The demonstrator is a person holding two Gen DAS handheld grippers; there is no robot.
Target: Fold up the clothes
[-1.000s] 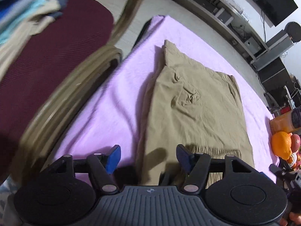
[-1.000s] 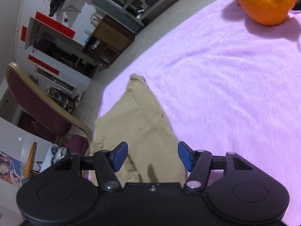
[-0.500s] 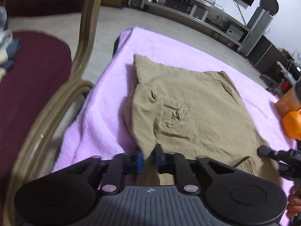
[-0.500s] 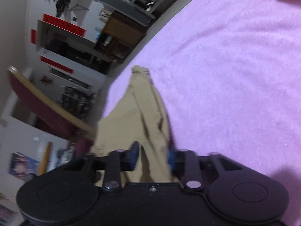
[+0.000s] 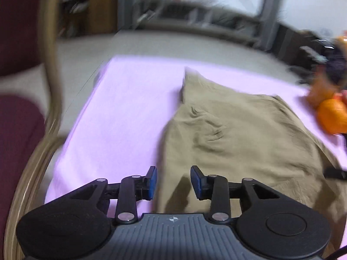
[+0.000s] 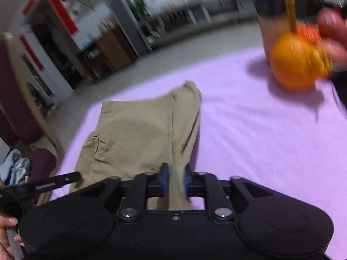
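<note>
A khaki garment [image 5: 238, 140] lies flat on a lilac blanket [image 5: 130, 108]. My left gripper [image 5: 173, 179] hovers over the garment's near left edge. Its jaws are opening, the blue pads stand apart, and the cloth lies below them untouched. In the right wrist view the garment [image 6: 141, 130] runs up in a ridge to my right gripper [image 6: 175, 177]. Those jaws are opening too, though the pads stand close together with a fold of khaki cloth pinched between them. Part of the left gripper [image 6: 54, 182] shows at the lower left.
An orange [image 6: 297, 65] and other fruit sit at the blanket's [image 6: 260, 140] far right, the orange [image 5: 334, 117] near the garment's edge. A maroon chair [image 5: 17, 130] with a wooden frame stands left, a pile of clothes [image 6: 15, 169] on its seat. A hand [image 6: 8, 223] shows bottom left.
Both grippers closed on the garment's near edge. The left has since opened and let the cloth go, and its view swung left. The right has drawn a fold up between its pads.
</note>
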